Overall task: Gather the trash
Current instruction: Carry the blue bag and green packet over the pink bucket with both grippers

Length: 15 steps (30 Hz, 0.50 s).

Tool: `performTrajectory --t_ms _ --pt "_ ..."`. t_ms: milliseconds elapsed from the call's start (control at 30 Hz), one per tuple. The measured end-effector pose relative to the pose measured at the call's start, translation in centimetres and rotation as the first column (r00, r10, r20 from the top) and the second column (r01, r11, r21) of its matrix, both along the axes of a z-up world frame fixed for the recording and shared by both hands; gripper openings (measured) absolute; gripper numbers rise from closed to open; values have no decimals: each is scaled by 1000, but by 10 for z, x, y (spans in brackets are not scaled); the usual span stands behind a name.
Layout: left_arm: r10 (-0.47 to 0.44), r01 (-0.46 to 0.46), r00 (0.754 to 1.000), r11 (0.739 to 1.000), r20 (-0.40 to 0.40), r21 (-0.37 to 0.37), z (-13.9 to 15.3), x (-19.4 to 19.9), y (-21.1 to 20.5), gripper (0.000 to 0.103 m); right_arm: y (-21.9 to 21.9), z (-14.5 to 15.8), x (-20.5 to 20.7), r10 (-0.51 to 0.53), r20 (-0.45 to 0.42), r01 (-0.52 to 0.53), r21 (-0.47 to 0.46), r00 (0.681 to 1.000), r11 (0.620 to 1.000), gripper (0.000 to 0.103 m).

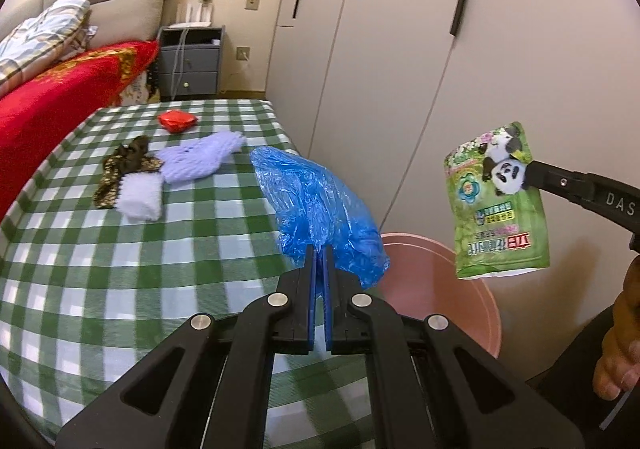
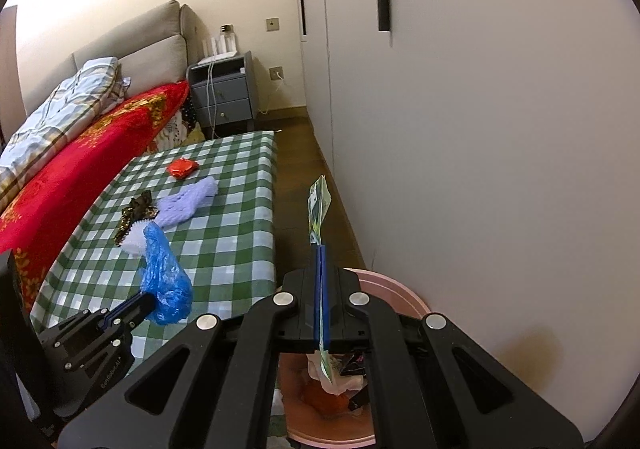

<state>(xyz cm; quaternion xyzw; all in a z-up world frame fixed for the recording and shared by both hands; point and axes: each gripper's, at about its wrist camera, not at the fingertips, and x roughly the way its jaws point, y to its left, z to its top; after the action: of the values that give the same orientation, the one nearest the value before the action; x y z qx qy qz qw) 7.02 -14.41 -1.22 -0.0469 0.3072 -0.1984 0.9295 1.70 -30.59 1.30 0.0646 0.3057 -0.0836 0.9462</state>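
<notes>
My left gripper (image 1: 319, 249) is shut on a crumpled blue plastic bag (image 1: 320, 209) and holds it above the right edge of the green checked table (image 1: 120, 269). It also shows in the right wrist view (image 2: 146, 299) with the blue bag (image 2: 166, 281). My right gripper (image 2: 321, 249) is shut on a green panda-print packet (image 2: 319, 205), held edge-on above the pink bin (image 2: 396, 285). In the left wrist view the packet (image 1: 496, 205) hangs above the bin (image 1: 440, 289). The bin holds several pieces of trash (image 2: 336, 381).
On the table lie a red wrapper (image 1: 177, 120), a lilac knitted cloth (image 1: 200, 159), a white cloth (image 1: 142, 197) and a dark gold wrapper (image 1: 120, 169). A bed with a red blanket (image 1: 60, 97) lies left. White wardrobe doors (image 1: 400, 49) stand right. A grey nightstand (image 1: 190, 61) stands behind.
</notes>
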Motion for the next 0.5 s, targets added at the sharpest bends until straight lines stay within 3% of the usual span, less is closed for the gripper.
performTrajectory --t_ms 500 --pt "-188 188 978 982 -95 -7 -33 9 -74 3 -25 -6 -1 -84 -25 85 27 996 996 0"
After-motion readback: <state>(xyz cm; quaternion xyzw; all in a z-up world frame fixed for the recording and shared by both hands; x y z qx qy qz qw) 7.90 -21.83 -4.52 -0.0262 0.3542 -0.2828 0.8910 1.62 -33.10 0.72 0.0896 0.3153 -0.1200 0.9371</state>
